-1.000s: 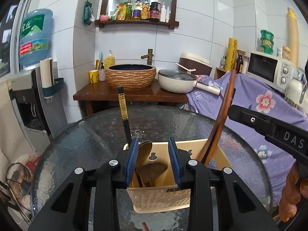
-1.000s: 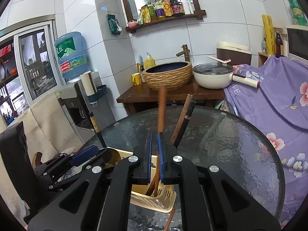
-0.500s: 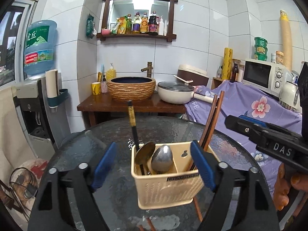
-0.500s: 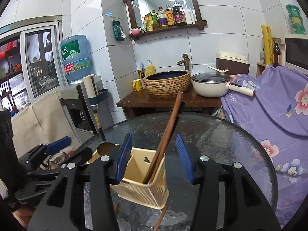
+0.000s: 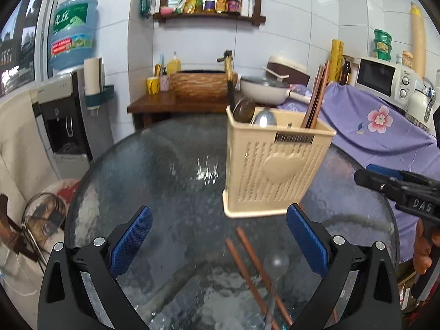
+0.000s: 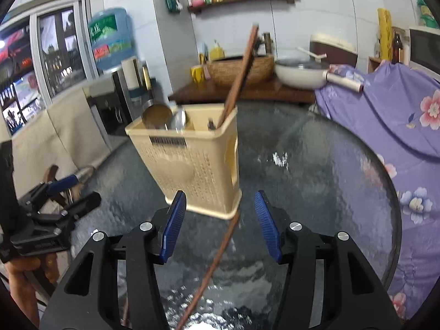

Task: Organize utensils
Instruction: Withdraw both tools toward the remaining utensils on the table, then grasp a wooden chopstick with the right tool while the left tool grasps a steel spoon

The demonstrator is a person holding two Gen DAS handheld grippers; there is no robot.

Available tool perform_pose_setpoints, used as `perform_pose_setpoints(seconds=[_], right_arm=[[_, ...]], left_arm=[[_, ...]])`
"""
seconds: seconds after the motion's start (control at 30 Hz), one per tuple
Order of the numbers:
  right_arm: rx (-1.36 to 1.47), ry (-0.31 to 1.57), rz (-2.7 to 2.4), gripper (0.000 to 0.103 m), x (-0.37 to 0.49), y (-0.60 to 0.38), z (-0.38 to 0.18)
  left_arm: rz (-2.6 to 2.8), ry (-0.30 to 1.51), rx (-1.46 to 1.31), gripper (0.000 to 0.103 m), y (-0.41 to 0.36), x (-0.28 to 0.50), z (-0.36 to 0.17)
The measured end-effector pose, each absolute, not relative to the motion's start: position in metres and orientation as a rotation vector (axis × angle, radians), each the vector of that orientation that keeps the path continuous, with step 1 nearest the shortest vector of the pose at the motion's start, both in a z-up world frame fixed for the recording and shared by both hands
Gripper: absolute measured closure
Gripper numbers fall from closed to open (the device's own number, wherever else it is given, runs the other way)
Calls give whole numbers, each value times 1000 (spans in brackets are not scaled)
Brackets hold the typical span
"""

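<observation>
A beige plastic utensil holder (image 5: pixel 271 165) stands on the round glass table (image 5: pixel 170 170). It holds two spoons (image 5: pixel 261 117), a black chopstick (image 5: pixel 230 93) and brown chopsticks (image 5: pixel 316 96). My left gripper (image 5: pixel 218 236) is open and empty, back from the holder. Two brown chopsticks (image 5: pixel 253 269) and a clear spoon (image 5: pixel 275 264) lie on the glass between its fingers. In the right wrist view the holder (image 6: pixel 192 159) stands ahead of my open, empty right gripper (image 6: pixel 220 225), with brown chopsticks (image 6: pixel 239 74) leaning in it and one chopstick (image 6: pixel 217 258) lying on the glass.
A purple floral cloth (image 5: pixel 379 126) covers the counter on the right, with a microwave (image 5: pixel 385 78) on it. A wooden stand with a basin (image 5: pixel 203 82) and a white pan (image 5: pixel 266 90) is behind the table. A water dispenser (image 5: pixel 66 96) stands on the left.
Both grippers opened and drew back from the holder. The right gripper let go of the brown chopstick, which now leans in the holder. Loose chopsticks and a spoon have come into view.
</observation>
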State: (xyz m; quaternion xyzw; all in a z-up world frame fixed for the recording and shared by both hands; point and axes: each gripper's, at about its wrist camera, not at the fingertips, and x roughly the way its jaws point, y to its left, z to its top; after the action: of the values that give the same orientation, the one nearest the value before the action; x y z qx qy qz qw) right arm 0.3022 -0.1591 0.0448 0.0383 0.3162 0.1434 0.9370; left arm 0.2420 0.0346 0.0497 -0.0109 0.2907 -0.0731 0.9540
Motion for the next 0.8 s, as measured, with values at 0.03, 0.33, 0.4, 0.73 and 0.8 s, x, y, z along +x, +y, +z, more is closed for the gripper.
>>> perform_pose_setpoints(seconds=[0.03,0.33,0.4,0.73,0.8], right_arm=[[78,674,291,50,303,-158,35],[47,794,281,50,306,-141,-20],[41,806,276,50,307,-139,-26],[-9,889,224,56,326,-125,-51],[-1,908,217,63,331,-124,-55]], left_arm=[[-149,600,-28,7,35,240,46],[-153,638,5,7,30,229,19],[-153,639,24,7,25,228,16],[-184,654,104,8,10,223,2],[-196,660,116,9,7,222,0]])
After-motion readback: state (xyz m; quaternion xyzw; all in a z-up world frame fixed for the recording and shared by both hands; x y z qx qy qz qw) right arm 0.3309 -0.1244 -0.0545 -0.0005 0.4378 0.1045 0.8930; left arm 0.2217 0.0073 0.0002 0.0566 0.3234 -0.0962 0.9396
